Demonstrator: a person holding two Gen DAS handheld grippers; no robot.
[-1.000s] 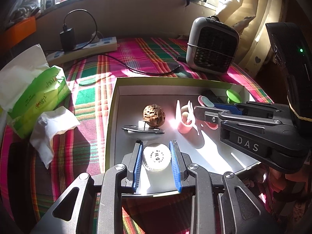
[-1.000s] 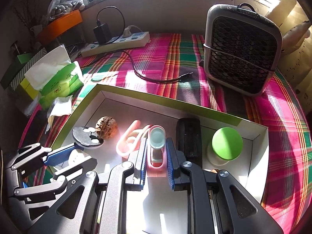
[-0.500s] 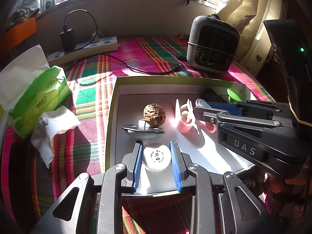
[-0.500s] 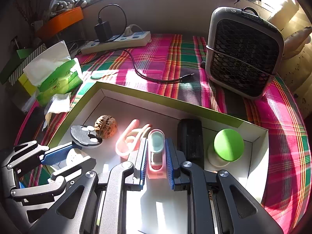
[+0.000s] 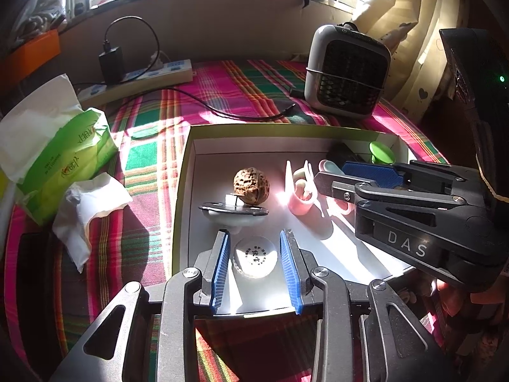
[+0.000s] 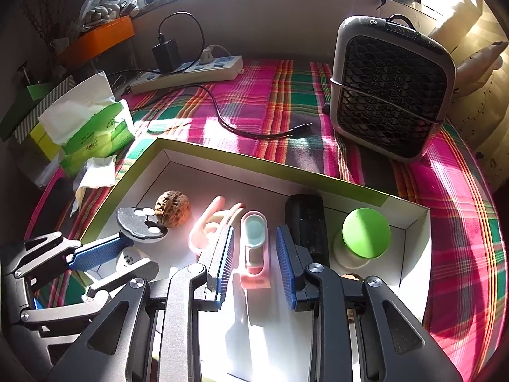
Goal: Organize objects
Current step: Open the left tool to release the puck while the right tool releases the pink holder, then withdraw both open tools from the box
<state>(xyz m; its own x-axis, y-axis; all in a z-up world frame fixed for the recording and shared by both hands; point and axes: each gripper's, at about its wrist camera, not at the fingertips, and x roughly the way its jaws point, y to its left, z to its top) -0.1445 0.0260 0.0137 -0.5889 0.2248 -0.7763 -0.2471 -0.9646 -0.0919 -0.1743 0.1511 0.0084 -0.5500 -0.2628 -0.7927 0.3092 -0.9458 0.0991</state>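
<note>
- The left tongs stand parted around the white round cap on the floor of the shallow box, a gap showing on each side, so nothing is gripped.
- The right tongs straddle the pink clip-like piece the same way, open, with daylight on both sides.
- If the left tongs close off-centre, I reckon that low, smooth cap could squirt forward into the grey dish just ahead, with the walnut behind it.
- The right tongs have little room: the black block lies just beside the right finger and the pink looped piece touches or nearly touches the left one, so either may get shoved.
- Both tongs work near each other inside one box; a knock seems possible.
- Sun glare washes out the box floor, the pink clip-like piece's near end is hard to read, and something brown under the right tongs' frame is mostly hidden.
</note>
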